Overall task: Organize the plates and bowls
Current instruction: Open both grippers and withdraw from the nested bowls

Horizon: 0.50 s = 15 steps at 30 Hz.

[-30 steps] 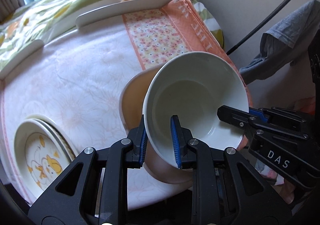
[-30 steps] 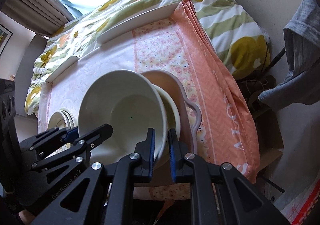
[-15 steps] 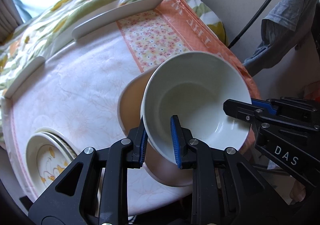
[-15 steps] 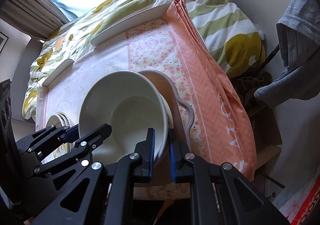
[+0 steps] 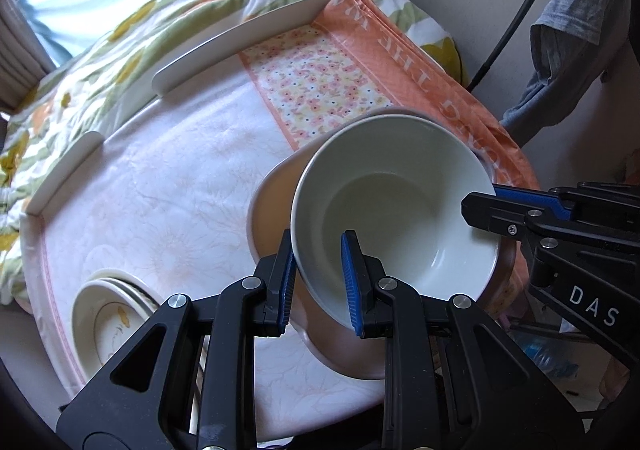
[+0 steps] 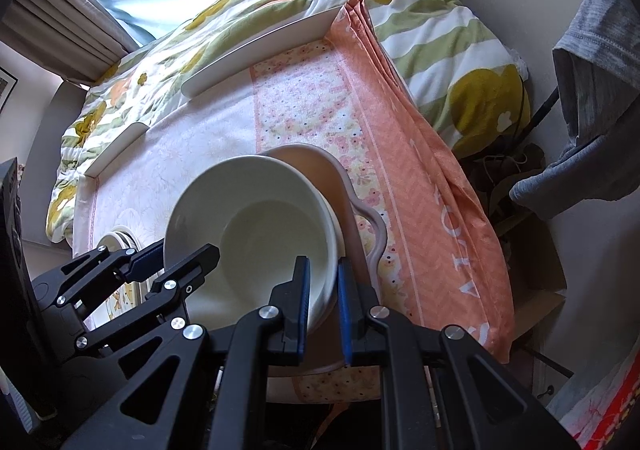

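While both grippers, left [image 5: 318,282] and right [image 6: 322,300], have their jaws pinching opposite rims of the white bowl [image 5: 394,217], it hangs tilted over the pink dish [image 5: 272,205] near the bench's right edge, so I'd guess nesting it needs levelling first.

Pink dish [image 5: 276,201]: mostly hidden behind the white bowl [image 5: 400,209] held in the left gripper [image 5: 320,282].
Stacked plates [image 5: 108,314]: left of that gripper, partly covered by its frame; count unclear.
Plates in right view [image 6: 116,240]: only a sliver shows beyond the left gripper's fingers [image 6: 188,258].
Orange cloth lettering [image 6: 464,262]: too distorted to read.
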{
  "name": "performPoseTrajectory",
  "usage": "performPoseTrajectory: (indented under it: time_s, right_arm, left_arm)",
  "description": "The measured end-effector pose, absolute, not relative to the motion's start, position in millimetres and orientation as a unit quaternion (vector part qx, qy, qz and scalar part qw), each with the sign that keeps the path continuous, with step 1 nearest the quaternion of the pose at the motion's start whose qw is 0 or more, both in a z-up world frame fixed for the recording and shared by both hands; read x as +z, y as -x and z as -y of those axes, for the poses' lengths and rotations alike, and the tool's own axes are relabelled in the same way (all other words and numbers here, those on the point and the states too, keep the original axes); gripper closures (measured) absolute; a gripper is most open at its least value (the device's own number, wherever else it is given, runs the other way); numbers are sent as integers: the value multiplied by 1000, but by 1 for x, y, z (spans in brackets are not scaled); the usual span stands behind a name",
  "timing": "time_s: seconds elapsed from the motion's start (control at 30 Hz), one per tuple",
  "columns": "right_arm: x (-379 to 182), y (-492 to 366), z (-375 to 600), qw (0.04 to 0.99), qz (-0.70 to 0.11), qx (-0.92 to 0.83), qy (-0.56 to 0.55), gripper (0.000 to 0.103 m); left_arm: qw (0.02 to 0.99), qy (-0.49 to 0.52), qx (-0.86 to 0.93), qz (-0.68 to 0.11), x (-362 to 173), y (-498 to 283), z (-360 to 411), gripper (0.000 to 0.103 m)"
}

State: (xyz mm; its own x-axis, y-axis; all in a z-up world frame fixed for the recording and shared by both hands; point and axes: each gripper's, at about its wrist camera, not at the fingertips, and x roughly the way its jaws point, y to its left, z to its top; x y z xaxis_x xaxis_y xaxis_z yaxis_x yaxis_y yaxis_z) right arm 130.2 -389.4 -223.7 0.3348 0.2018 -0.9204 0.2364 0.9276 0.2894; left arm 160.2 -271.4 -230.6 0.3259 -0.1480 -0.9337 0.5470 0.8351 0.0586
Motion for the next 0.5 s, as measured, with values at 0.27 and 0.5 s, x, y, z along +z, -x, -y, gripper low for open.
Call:
performPoseTrajectory:
  time_s: [0.27,0.5]
  right_arm:
    - [-224,-130,389,795,-575,-11,-193,91]
    - [-212,-128,394,803,-561,-7,-203,91]
  left_arm:
    - [793,-182,-222,-538,-231,-160,270,83]
    - [802,-163,-224,-530,-215,-161,263,83]
